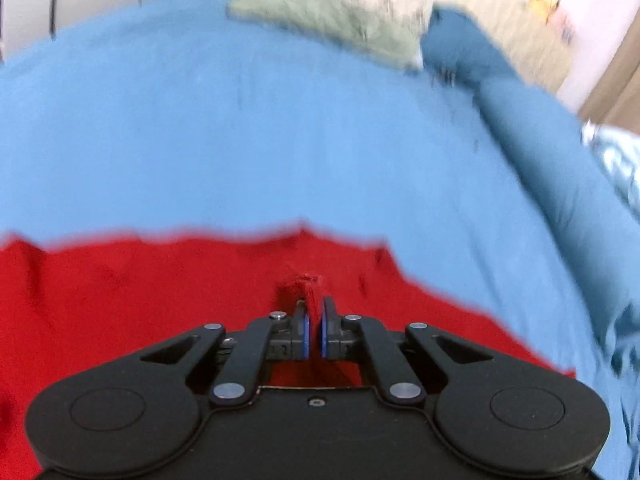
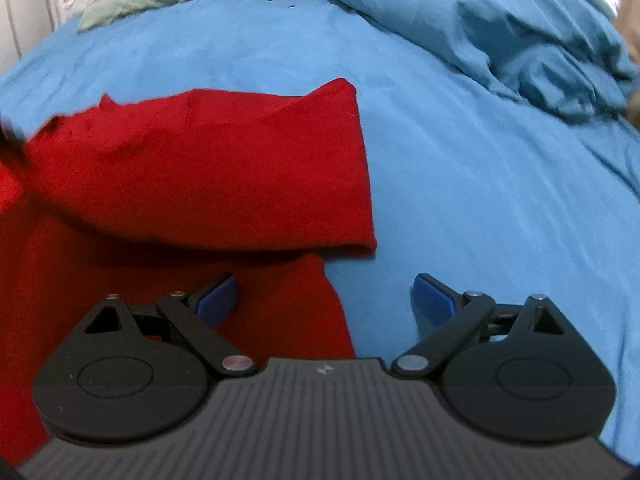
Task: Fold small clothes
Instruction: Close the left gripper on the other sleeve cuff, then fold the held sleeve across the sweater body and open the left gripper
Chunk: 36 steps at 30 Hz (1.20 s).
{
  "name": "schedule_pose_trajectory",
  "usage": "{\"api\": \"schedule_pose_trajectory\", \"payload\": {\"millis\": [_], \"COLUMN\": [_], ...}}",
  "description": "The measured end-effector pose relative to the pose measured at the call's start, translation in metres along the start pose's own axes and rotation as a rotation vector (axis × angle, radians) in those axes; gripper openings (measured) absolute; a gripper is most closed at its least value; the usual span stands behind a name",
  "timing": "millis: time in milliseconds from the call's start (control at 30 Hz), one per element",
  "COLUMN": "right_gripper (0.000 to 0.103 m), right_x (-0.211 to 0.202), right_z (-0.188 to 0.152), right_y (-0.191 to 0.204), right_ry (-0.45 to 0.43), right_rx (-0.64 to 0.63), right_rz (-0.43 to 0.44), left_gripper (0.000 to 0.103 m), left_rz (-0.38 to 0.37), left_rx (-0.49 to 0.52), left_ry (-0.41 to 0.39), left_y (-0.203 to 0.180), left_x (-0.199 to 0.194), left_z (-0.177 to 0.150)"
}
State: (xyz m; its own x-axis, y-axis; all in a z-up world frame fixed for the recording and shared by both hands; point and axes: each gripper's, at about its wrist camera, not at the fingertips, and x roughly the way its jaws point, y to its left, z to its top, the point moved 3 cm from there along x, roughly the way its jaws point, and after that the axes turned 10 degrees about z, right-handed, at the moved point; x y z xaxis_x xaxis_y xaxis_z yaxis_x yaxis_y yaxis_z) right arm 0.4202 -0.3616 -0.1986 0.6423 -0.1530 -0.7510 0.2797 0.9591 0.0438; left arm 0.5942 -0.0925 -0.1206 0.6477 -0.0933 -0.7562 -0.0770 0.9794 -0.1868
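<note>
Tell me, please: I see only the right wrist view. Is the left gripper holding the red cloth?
Observer: Yes. The left gripper is shut on a pinch of the red cloth, seen only in the left wrist view.
Operator: Does the pinched part lie flat?
Observer: No. It stands up as a small puckered peak just ahead of the pads.
Operator: Is my right gripper in that view?
Observer: No. The right gripper does not show there; past the cloth's far edge there is only the blue sheet.
</note>
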Motion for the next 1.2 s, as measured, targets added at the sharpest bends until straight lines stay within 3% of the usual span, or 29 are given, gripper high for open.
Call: {"api": "schedule_pose_trajectory", "payload": {"millis": [167, 267, 400, 533, 733, 867, 967, 1033, 1067, 1100, 1200], "right_gripper": [0.103, 0.103, 0.103, 0.103, 0.103, 0.103, 0.103, 0.103, 0.103, 0.103, 0.103], "right_x": [0.02, 0.031, 0.031, 0.024, 0.028, 0.029, 0.02, 0.002, -0.007, -0.014, -0.015], "right_z": [0.009, 0.02, 0.024, 0.03, 0.024, 0.035, 0.044, 0.051, 0.055, 0.06, 0.068], "right_y": [0.007, 0.004, 0.001, -0.017, -0.027, -0.037, -0.029, -0.017, -0.011, -0.006, 0.014], "right_ry": [-0.03, -0.042, -0.044, -0.057, 0.009, 0.056, 0.085, 0.054, 0.035, 0.016, -0.003], "right_rx": [-0.08, -0.099, -0.139, -0.162, -0.262, -0.208, -0.254, -0.288, -0.274, -0.239, -0.127], "right_rz": [-0.055, -0.06, -0.061, -0.161, -0.094, -0.041, -0.015, 0.027, 0.075, 0.146, 0.368], "left_gripper": [0.005, 0.005, 0.005, 0.005, 0.005, 0.006, 0.015, 0.034, 0.05, 0.056, 0.061], "left_rz": [0.131, 0.219, 0.248, 0.242, 0.275, 0.29, 0.311, 0.333, 0.34, 0.34, 0.288], "left_rx": [-0.036, -0.056, -0.084, -0.065, -0.025, 0.013, 0.041, 0.05, 0.06, 0.072, 0.115], "left_ry": [-0.121, -0.111, -0.061, -0.069, -0.035, -0.01, 0.006, -0.014, -0.03, -0.053, -0.075], "left_y": [0.05, 0.084, 0.111, 0.114, 0.123, 0.128, 0.13, 0.131, 0.13, 0.129, 0.118], "left_x": [-0.037, -0.036, -0.024, -0.034, -0.015, -0.015, -0.021, -0.033, -0.038, -0.045, -0.052], "left_z": [0.004, -0.013, -0.034, -0.042, -0.051, -0.065, -0.071, -0.071, -0.07, -0.069, -0.064]}}
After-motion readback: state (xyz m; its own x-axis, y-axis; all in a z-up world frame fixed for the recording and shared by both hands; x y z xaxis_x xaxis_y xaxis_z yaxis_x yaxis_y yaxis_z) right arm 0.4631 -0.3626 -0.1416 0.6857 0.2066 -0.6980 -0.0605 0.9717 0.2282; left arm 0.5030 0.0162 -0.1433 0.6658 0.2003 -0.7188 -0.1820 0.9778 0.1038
